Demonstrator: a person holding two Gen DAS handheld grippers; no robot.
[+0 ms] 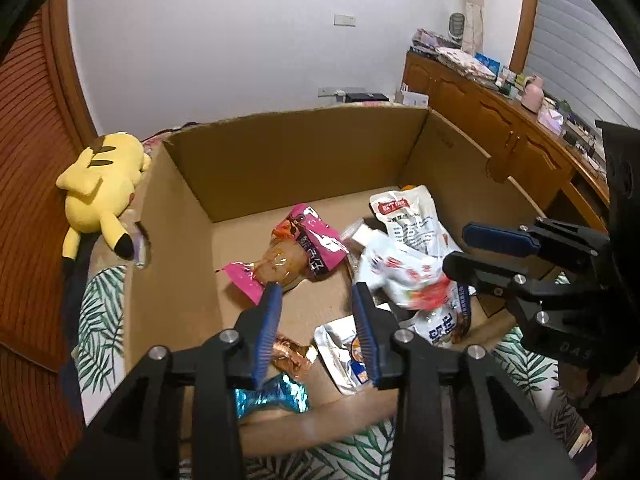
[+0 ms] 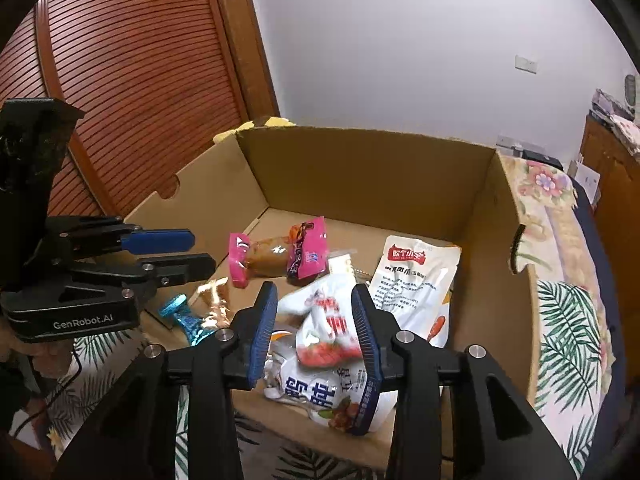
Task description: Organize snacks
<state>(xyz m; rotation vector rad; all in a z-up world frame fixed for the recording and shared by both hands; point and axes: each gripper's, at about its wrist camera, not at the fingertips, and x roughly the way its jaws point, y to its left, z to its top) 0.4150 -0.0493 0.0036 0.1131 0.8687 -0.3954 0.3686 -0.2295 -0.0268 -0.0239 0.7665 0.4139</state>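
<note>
An open cardboard box [image 1: 280, 160] [image 2: 360, 176] holds several snack packets. A pink packet [image 1: 304, 248] [image 2: 280, 256] lies mid-box. A white-and-red packet [image 1: 400, 272] [image 2: 324, 320] looks blurred, below my right gripper [image 2: 314, 320], which is open above the box. Under it lies a white-and-blue packet [image 2: 320, 392] [image 1: 440, 328]. A white pouch [image 1: 412, 216] [image 2: 416, 280] lies at the right. My left gripper [image 1: 316, 320] is open and empty over the box's near part, above a copper wrapper [image 1: 292, 354], a blue foil wrapper [image 1: 276, 396] [image 2: 188, 320] and a silver packet [image 1: 344, 352].
The box sits on a leaf-print cloth [image 1: 100, 320] [image 2: 568, 340]. A yellow plush toy [image 1: 100, 184] lies left of the box. A wooden slatted door [image 2: 120, 80] stands at the left. A cluttered wooden cabinet [image 1: 500, 120] runs along the right wall.
</note>
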